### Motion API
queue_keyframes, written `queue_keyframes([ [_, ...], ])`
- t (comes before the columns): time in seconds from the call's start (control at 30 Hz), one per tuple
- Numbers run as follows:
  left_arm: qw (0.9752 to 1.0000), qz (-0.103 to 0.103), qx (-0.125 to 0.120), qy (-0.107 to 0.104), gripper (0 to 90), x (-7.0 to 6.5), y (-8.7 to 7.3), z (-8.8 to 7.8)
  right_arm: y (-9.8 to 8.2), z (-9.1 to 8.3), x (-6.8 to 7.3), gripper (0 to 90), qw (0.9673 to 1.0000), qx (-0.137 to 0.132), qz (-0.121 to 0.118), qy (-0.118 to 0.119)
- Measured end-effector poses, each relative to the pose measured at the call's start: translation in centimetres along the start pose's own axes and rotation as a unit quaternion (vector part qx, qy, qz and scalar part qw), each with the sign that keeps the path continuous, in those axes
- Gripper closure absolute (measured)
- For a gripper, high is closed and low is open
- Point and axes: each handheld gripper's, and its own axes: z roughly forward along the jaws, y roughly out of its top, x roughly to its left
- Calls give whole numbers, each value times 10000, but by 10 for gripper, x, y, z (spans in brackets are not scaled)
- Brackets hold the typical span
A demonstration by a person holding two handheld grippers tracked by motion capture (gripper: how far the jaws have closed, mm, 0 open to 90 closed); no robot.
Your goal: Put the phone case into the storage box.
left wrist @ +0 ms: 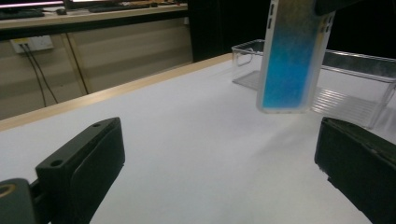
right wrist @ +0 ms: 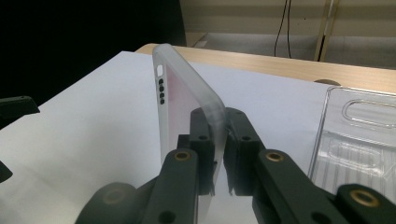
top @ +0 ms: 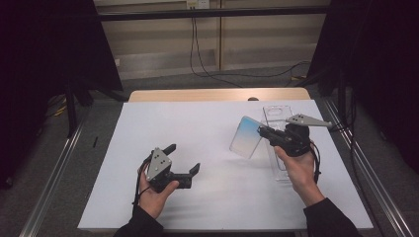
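A clear plastic tray (top: 280, 143) lies right of centre before me on the white table sheet (top: 197, 128); black cables (top: 207, 69) trail along the floor up top.

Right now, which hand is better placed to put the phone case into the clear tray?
Right. The right gripper is already shut on the phone case, raised beside the clear tray. The left gripper is open, with nothing between its jaws, farther from the tray.

Phone case (top: 246, 137) blue-to-clear fade; tray (top: 278, 118) clear.
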Motion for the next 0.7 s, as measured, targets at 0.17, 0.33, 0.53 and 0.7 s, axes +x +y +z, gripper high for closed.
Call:
queue_keyframes([
  [0.17,9999,-99,-98,73,17,7,-1,-10,3,-4,-3,825,10000,-83,16,-33],
  [0.33,9996,-144,-75,212,18,13,-6,-18,5,-7,-6,825,9998,-135,-16,-110],
  [0.53,9995,-209,-56,236,22,17,-10,-28,8,-13,-10,825,9995,-233,-62,-201],
  [0.7,9988,-376,-59,306,30,21,-14,-37,10,-16,-15,825,9992,-282,-76,-257],
])
